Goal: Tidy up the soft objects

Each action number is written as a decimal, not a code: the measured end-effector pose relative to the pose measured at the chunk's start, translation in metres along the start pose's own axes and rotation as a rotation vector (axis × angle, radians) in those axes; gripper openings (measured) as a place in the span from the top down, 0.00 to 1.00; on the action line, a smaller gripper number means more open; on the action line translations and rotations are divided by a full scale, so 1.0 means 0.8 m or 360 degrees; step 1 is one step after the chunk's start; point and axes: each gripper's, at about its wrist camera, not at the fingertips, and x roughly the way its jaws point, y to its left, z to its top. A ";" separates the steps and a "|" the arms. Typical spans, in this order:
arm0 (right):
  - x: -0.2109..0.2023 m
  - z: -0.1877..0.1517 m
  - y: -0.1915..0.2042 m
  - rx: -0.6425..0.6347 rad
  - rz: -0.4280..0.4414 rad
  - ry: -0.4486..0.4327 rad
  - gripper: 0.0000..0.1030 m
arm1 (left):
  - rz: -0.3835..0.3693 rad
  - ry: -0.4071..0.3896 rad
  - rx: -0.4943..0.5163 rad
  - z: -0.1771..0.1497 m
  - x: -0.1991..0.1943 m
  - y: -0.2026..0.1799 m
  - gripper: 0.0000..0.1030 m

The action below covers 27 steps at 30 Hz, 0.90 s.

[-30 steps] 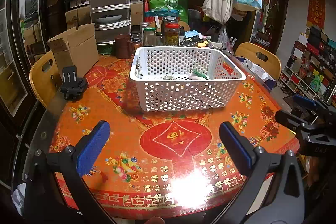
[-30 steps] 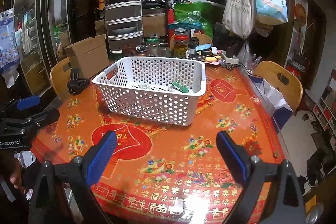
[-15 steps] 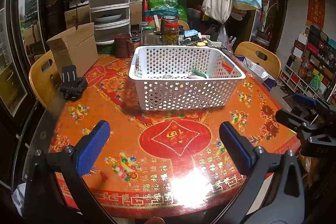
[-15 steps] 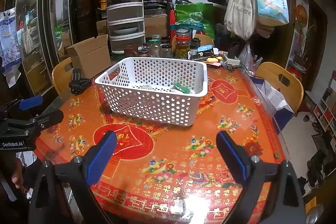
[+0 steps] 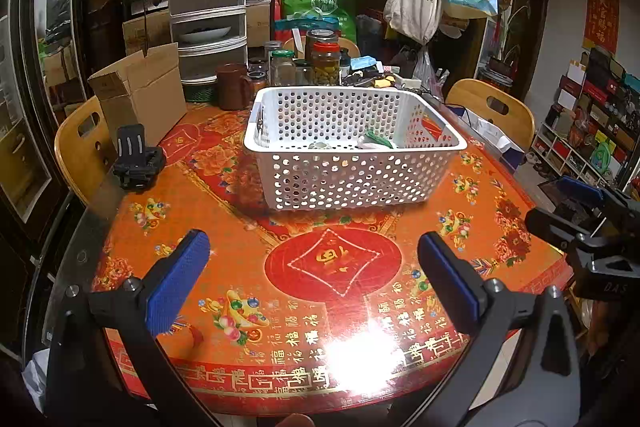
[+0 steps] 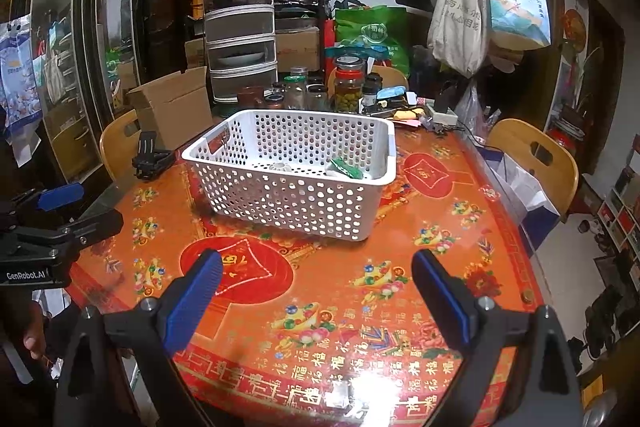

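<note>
Both the left gripper (image 5: 314,279) and the right gripper (image 6: 316,293) hover above the worktop (image 5: 240,243) with fingers (image 5: 176,279) spread wide and empty. Beyond them stands a white basket (image 5: 352,179), with a green and white soft thing (image 5: 376,141) lying inside

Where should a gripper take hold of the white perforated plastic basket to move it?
Grip the white perforated plastic basket by its near long rim, coming from above: the thin upright wall fits between the open fingers, one inside, one outside. The whole basket looks too wide to span.
</note>
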 end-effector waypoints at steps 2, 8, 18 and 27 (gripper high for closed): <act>-0.001 0.000 0.000 0.0000 0.0001 0.0000 0.07 | -0.0001 -0.0001 0.0000 0.001 -0.001 0.001 0.00; -0.001 0.000 0.000 -0.0001 0.0001 -0.0001 0.07 | 0.0001 -0.0003 -0.0005 0.000 0.000 -0.001 0.00; -0.002 0.000 0.001 0.0005 0.0006 0.0004 0.07 | 0.0002 0.0002 0.0000 0.000 0.000 -0.001 0.00; -0.003 -0.001 0.002 0.0008 0.0009 0.0006 0.07 | 0.0001 0.0005 0.0007 0.000 0.000 0.001 0.00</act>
